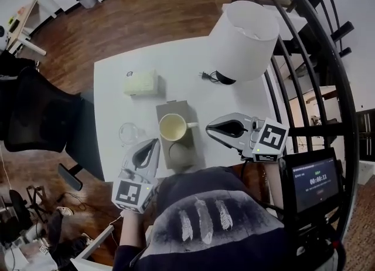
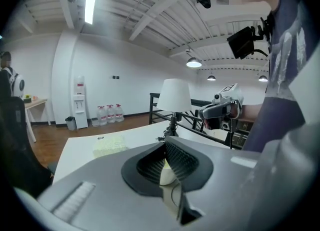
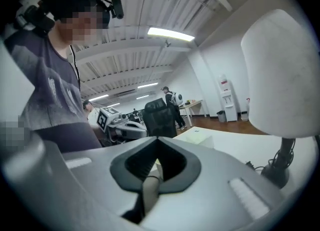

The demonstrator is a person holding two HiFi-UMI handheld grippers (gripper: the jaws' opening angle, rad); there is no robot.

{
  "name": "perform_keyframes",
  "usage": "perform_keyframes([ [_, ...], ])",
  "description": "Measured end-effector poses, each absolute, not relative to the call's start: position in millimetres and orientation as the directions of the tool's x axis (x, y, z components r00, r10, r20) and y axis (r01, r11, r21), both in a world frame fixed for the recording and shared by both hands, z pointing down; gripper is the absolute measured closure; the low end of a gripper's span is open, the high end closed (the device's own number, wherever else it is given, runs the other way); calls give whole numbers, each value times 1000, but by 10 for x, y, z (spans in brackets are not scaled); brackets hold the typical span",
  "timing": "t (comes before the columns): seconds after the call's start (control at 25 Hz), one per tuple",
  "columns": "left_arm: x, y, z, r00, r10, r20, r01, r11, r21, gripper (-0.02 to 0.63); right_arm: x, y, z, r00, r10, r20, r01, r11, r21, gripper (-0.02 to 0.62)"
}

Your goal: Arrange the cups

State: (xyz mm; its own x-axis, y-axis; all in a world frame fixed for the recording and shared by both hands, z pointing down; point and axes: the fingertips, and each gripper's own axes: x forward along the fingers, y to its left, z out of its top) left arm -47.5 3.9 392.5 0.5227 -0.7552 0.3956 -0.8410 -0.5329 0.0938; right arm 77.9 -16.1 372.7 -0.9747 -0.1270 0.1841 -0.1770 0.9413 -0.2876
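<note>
A cream cup with its handle to the right stands on a grey mat in the middle of the white table. A clear glass cup stands on the table to its left. My left gripper is shut and empty, its tip near the cream cup's near-left side. My right gripper is shut too, with its tip just short of the handle. In the left gripper view the cream cup shows behind the closed jaws of the left gripper. In the right gripper view the right gripper is closed.
A pale yellow box lies at the table's back left. A lamp with a big white shade and its cord stand at the back right. A round greyish shape sits on the mat's near end. A black railing runs along the right.
</note>
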Motion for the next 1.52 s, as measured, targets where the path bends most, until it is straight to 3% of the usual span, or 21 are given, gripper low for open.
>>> perform_keyframes([
  [1.24,-776,189,3908,447,-806,388,-881,-472,35,585,543,-8,3893,-965,4,264,-80,949,-306,594],
  [1.36,-933,168,3916,431,-821,376,-894,-446,50,352,464,14,3915,-964,30,263,-54,950,-306,594],
  [1.44,-1069,111,3893,403,-844,354,-909,-414,49,130,413,17,3924,-963,44,264,-39,952,-303,594],
  [1.52,-1213,57,3893,372,-863,343,-923,-384,35,-3,363,22,3927,-963,56,265,-27,954,-299,594],
])
